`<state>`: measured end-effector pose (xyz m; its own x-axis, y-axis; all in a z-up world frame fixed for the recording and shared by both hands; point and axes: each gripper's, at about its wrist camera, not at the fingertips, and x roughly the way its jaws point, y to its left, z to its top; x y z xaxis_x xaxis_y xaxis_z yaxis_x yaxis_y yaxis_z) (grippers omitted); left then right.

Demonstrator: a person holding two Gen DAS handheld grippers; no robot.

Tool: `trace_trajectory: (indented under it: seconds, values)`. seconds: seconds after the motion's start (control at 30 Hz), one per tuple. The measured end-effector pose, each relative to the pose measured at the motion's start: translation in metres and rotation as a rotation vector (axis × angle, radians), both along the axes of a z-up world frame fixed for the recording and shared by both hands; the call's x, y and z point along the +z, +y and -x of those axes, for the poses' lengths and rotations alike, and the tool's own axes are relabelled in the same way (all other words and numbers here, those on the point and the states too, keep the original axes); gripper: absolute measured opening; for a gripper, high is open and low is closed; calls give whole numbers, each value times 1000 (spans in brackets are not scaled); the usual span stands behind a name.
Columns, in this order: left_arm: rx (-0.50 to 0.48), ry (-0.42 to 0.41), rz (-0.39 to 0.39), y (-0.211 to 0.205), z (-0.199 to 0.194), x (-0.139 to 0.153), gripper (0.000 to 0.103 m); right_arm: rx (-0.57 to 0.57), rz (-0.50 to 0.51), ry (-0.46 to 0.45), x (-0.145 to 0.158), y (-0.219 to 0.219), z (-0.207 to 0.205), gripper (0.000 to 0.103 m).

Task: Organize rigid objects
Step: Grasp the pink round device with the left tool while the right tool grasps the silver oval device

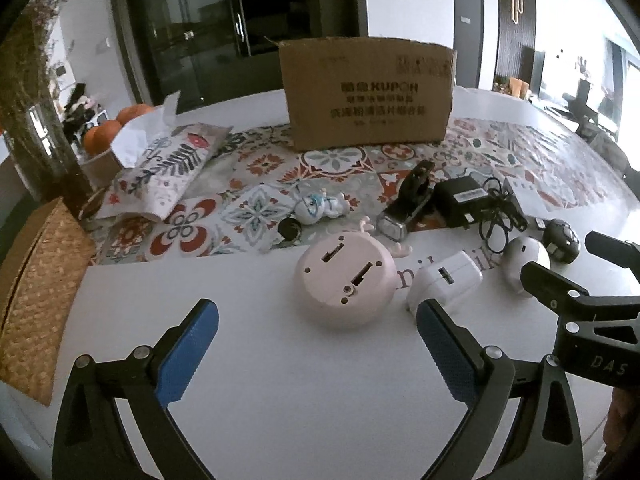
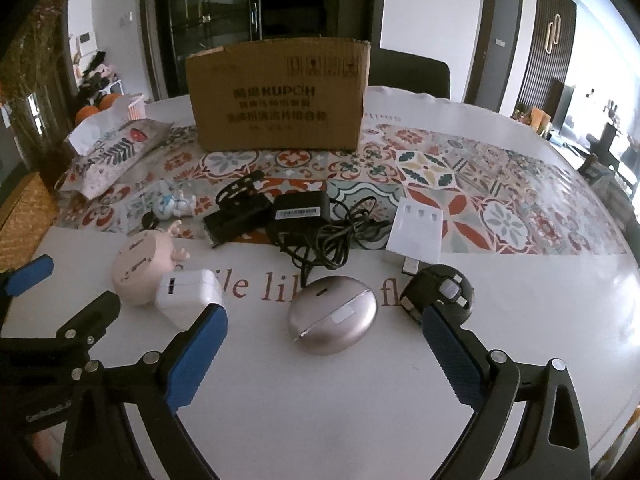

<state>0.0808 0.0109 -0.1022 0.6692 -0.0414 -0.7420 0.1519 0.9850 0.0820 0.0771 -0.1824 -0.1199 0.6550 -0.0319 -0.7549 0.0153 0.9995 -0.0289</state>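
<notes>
Both grippers' jaws stand wide apart, nothing between the pads. Right gripper (image 2: pixel 324 344) has the oval silver case (image 2: pixel 333 315) lying just ahead of its jaws, roughly centred in the gap; black round gadget (image 2: pixel 440 294) sits at the right pad's tip, white adapter (image 2: pixel 188 296) at the left pad's tip. Left gripper (image 1: pixel 318 344) faces the pink round toy (image 1: pixel 345 282), base up, just ahead.

Likely step: pick the case. Judgement: keep centred, come down straddling it, avoid nudging the neighbours; smooth shell may slip.

Cardboard box (image 2: pixel 280 96) stands upright well ahead. White glossy table (image 2: pixel 320 400) with patterned mat (image 2: pixel 480 184); dark cabinets behind.
</notes>
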Motion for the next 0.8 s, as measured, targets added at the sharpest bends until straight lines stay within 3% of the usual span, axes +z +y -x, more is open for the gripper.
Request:
trace_trajectory:
  seconds: [0.57,0.8]
  values:
    - [-47,71,-3,-10,-39,-29,93,-34,-59,113,-36,-10,-31,85]
    - [-61,104,17,-11,-51,-40,85,-30,-53,138,-44,-9,-41,77]
